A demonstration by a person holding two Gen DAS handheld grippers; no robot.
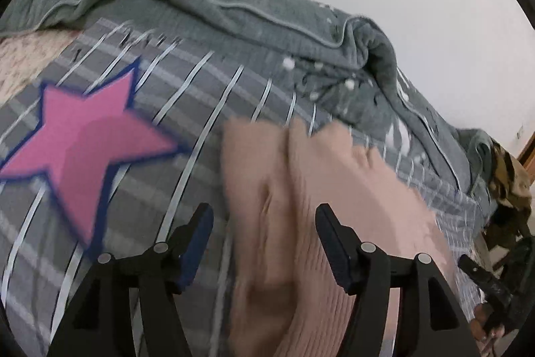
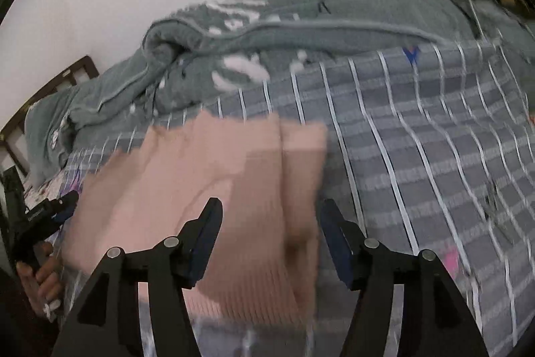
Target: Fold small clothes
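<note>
A pink ribbed knit garment [image 1: 321, 189] lies on a grey checked bedsheet [image 1: 167, 109]; it also shows in the right wrist view [image 2: 214, 176]. It looks partly folded, with a lengthwise crease. My left gripper [image 1: 264, 216] is open and empty, hovering over the garment's left part. My right gripper [image 2: 271, 213] is open and empty, above the garment's right edge. In the right wrist view the left gripper [image 2: 50, 213] shows at the far left, in a hand. Both views are blurred.
A large pink star print [image 1: 87, 136] marks the sheet left of the garment. A rumpled grey-green blanket [image 1: 267, 12] lies along the far side by a white wall. A dark headboard [image 2: 67, 79] and camouflage fabric [image 1: 511, 179] sit at the bed's ends.
</note>
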